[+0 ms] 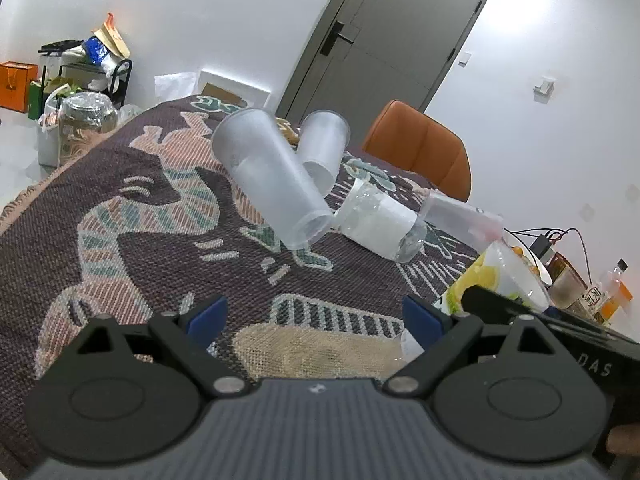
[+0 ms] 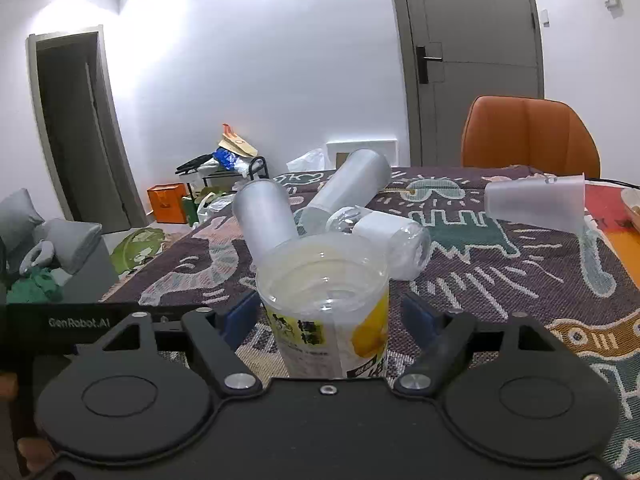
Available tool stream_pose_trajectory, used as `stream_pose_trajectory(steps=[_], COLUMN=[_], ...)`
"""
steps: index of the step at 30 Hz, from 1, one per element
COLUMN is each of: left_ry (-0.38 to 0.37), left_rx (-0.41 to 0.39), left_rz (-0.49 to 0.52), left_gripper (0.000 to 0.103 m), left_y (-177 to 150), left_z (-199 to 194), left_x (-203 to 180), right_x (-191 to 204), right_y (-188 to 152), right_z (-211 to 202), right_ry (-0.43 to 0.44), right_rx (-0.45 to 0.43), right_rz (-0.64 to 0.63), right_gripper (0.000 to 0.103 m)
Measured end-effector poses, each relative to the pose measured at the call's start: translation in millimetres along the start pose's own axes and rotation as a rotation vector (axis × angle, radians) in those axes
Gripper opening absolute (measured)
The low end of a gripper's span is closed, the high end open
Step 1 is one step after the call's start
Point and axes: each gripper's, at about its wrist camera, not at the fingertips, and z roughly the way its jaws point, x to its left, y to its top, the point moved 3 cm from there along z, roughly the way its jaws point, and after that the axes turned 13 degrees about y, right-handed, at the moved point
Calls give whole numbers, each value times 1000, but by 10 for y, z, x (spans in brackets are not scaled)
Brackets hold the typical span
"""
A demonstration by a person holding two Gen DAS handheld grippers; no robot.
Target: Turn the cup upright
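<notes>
The printed cup (image 2: 326, 304) stands mouth-up at the bottom centre of my right view, right between the fingers of my right gripper (image 2: 326, 316). The jaws are spread, blue pads off either wall with a gap on both sides as far as I can tell, so I'm pinching nothing. In the left view the same cup (image 1: 500, 276) peeks in at the lower right edge, behind the dark body of the other tool.

It looks like thin clear plastic with a yellow lemon print and seems empty, so I judge it very light, springy in the wall and a bit slick. Squeeze hard and it will likely buckle or squirt out. The stiffest parts should be the rolled rim and the base; I'd take hold across the mid-body, just under the rim, with a gentle close.

Just beyond it, centre frame, lies a heap of tipped cups: a frosted cup (image 2: 266, 216) leaning toward me, a second frosted one (image 2: 352, 184) behind it, and a clear cup (image 2: 384, 236) with a white sleeve on its side. A further frosted cup (image 2: 536, 202) lies apart at the right. These look just as light and would roll at a nudge.

My left gripper (image 1: 316, 316) hovers low over the patterned cloth (image 1: 120, 208), jaws wide apart, holding nothing. An orange chair (image 2: 528, 136) stands beyond the table.
</notes>
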Motion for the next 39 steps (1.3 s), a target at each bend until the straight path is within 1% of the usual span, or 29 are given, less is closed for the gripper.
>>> stream_pose_trajectory(steps=[3,5,8,11,16,18,19,21,23,30,36,39], left_ry=[2,3,-1,-5,-11,-6,-2,9,19,61,73,71], left_rx=[-1,-7,-16,-24,-35,-38,-45,-52,-57,-81,-93,-99], left_rz=[10,20,30,36,89,112,121,136,144,182,237,243], left_gripper=[93,93,93,93,94,98,98,98,98,98,98,98], left_y=[-11,-13,-10,-3,-15,-39,-51,-81,-106,-197,-323,-377], left_z=[-45,-83,-136,-196,-345,-402,-428,-477,-517,-690,-834,-896], left_x=[-27,-50,-85,-119,-202,-233,-243,-263,-270,-253,-249,-231], right_x=[5,6,0,-8,-46,-87,-97,-117,-142,-247,-233,-208], right_y=[-4,1,-7,-18,-33,-50,-65,-116,-167,-302,-410,-458], right_z=[-37,-83,-153,-238,-448,-522,-551,-619,-677,-915,-1075,-1151], right_ry=[12,21,36,30,41,37,30,5,-7,-26,-30,-24], right_rx=[0,-7,-11,-15,-32,-31,-30,-28,-26,-38,-20,-17], right_rz=[3,7,8,7,27,41,43,39,46,77,57,60], right_gripper=[82,88,89,88,89,93,97,99,103,103,103,103])
